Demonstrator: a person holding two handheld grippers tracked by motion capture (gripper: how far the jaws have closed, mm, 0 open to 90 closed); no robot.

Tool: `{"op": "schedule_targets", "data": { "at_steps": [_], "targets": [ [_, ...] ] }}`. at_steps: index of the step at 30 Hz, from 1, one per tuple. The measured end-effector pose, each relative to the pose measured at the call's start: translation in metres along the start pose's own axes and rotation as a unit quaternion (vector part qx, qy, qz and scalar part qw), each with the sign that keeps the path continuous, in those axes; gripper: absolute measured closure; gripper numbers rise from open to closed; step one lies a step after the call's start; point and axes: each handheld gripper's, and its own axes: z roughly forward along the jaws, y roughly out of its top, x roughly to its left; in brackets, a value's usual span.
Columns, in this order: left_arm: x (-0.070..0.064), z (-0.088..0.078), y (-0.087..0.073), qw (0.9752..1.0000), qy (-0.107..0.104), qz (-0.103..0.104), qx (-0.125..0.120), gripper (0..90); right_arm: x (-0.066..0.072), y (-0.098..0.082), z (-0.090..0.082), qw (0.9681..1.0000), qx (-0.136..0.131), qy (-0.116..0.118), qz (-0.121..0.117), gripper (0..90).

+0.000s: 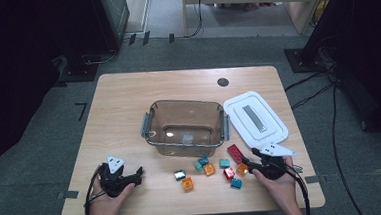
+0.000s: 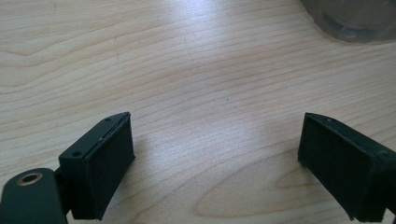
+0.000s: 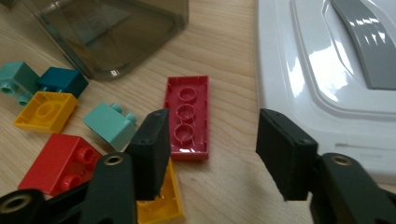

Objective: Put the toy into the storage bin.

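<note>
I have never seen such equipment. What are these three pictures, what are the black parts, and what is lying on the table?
A person sits at a wooden table and holds a hand tool with two black jaws in each hand. The high view looks down from above: left gripper, right gripper. The other two pictures come from small cameras riding on each tool, looking along its jaws. On the table stand a clear brown container with its white lid beside it, and a scatter of toy bricks in front. Nothing is held: both grippers are open, the right one reaching over a long red brick.
</note>
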Motion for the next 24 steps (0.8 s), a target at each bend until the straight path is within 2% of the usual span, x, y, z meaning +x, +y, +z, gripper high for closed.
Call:
{"op": "schedule_targets", "data": {
  "at_steps": [2, 4, 7, 11, 15, 18, 22, 24],
  "targets": [
    [0.0, 0.001, 0.001, 1.0, 0.002, -0.002, 0.001, 8.9, 0.001, 0.0, 0.0, 1.0, -0.005, 0.003, 0.0, 57.2],
    [-0.002, 0.002, 0.001, 1.0, 0.006, -0.005, 0.002, 8.1, 0.0, 0.001, 0.001, 0.9998, -0.011, 0.013, 0.014, 63.4],
    [-0.004, 0.003, 0.003, 0.9999, 0.007, -0.007, 0.006, 4.6, -0.001, 0.004, 0.003, 0.9994, -0.013, 0.023, 0.021, 64.9],
    [-0.004, 0.004, 0.003, 0.9999, 0.007, -0.007, 0.006, 4.5, 0.0, 0.008, 0.009, 0.9992, -0.008, 0.026, 0.031, 61.4],
    [-0.003, 0.004, 0.003, 0.9999, 0.007, -0.007, 0.006, 4.5, -0.003, 0.008, 0.011, 0.9995, 0.001, 0.009, 0.03, 57.9],
    [-0.004, 0.004, 0.003, 0.9999, 0.007, -0.007, 0.006, 4.5, -0.008, 0.004, 0.015, 0.9991, 0.013, 0.018, 0.036, 53.2],
    [-0.004, 0.004, 0.003, 0.9999, 0.007, -0.008, 0.006, 4.2, -0.003, 0.007, 0.018, 0.9991, 0.012, 0.023, 0.034, 43.3],
    [-0.004, 0.004, 0.003, 0.9999, 0.007, -0.008, 0.006, 4.2, 0.002, 0.01, 0.022, 0.999, 0.02, 0.023, 0.033, 40.1]
  ]
}}
